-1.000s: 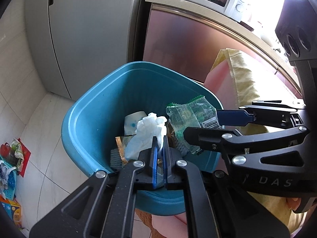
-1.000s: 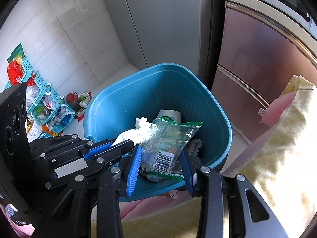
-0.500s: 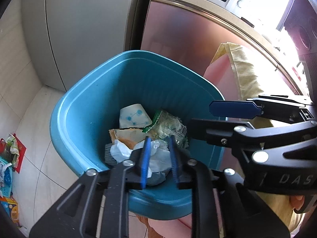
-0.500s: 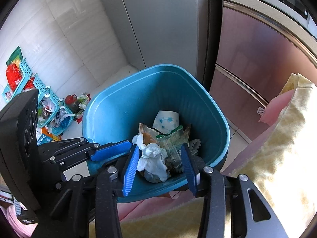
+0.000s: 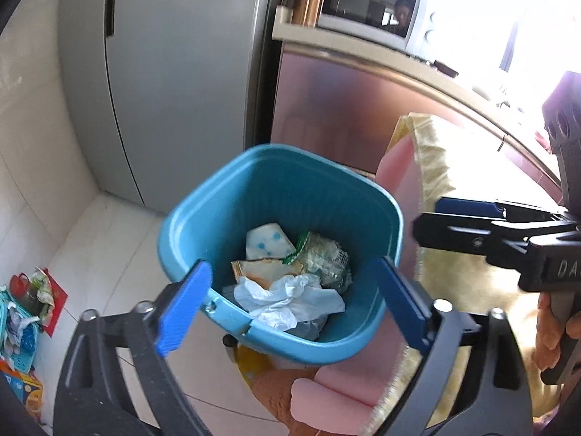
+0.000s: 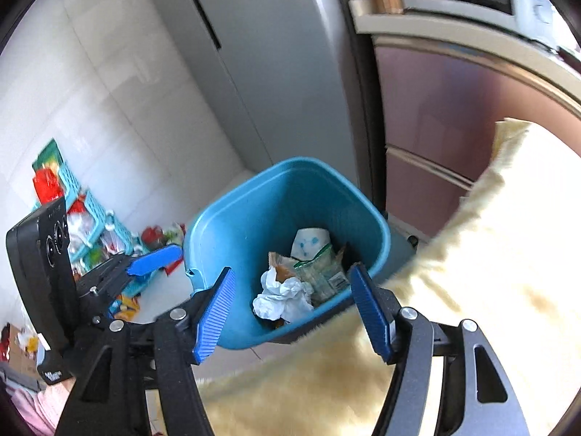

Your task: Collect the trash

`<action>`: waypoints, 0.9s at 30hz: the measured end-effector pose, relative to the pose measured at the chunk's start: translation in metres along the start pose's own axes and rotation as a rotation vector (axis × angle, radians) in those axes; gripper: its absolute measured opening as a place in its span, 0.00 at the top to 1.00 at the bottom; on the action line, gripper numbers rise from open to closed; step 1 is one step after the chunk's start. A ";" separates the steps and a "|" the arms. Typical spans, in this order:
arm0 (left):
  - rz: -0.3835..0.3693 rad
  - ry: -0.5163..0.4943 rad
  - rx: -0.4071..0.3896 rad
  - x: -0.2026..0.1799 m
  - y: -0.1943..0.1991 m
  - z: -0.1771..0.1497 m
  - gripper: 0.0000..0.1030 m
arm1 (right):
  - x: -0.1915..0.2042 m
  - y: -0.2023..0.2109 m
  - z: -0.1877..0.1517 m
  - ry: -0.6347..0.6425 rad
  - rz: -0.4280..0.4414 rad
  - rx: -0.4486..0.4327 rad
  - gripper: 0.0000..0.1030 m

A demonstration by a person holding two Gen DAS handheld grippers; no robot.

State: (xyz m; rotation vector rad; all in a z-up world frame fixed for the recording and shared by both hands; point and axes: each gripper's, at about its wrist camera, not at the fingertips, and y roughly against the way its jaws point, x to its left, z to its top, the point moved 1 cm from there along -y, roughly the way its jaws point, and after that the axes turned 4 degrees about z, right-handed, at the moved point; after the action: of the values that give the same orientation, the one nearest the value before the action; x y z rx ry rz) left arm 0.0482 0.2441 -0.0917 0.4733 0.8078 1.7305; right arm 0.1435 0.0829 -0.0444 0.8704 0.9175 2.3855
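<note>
A blue trash bin (image 5: 189, 225) (image 6: 232, 229) stands on the floor below both grippers. Inside lie a crumpled white tissue (image 5: 287, 296) (image 6: 281, 296), a green snack wrapper (image 5: 323, 256) (image 6: 321, 272), a white paper cup (image 5: 267, 241) (image 6: 308, 243) and a brown wrapper (image 5: 258, 269). My left gripper (image 5: 290, 305) is open and empty above the bin's near rim. My right gripper (image 6: 290, 312) is open and empty above the bin; it also shows at the right of the left wrist view (image 5: 468, 218).
A grey fridge (image 5: 174, 72) and a pink-fronted cabinet (image 5: 345, 116) with a microwave (image 5: 366, 7) stand behind the bin. A yellow fuzzy cloth (image 6: 490, 254) over a pink cushion (image 5: 392, 174) lies to the right. Baskets with clutter (image 6: 80, 218) sit on the floor at left.
My left gripper let go of the white tissue and my right gripper let go of the green wrapper; both now lie in the bin. Both grippers opened wide and pulled back upward.
</note>
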 end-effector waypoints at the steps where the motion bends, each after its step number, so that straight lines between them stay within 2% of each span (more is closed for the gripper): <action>1: -0.001 -0.005 -0.029 -0.002 0.009 0.001 0.05 | -0.002 0.009 -0.003 -0.012 0.000 -0.022 0.34; 8: -0.035 -0.039 -0.142 -0.030 0.052 0.005 0.06 | 0.001 0.079 -0.034 -0.002 -0.076 -0.197 0.20; 11: -0.061 -0.055 -0.176 -0.047 0.067 0.004 0.05 | -0.002 0.106 -0.052 -0.023 -0.132 -0.260 0.19; 21: -0.090 -0.130 -0.280 -0.115 0.096 -0.002 0.06 | -0.014 0.188 -0.112 -0.067 -0.429 -0.476 0.10; 27: -0.144 -0.170 -0.324 -0.158 0.104 -0.006 0.06 | -0.021 0.221 -0.146 -0.093 -0.546 -0.561 0.07</action>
State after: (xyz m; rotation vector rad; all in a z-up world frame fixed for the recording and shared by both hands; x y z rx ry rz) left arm 0.0223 0.0764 -0.0070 0.3279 0.4192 1.6241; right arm 0.0207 -0.1443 0.0190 0.4324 0.3442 1.9413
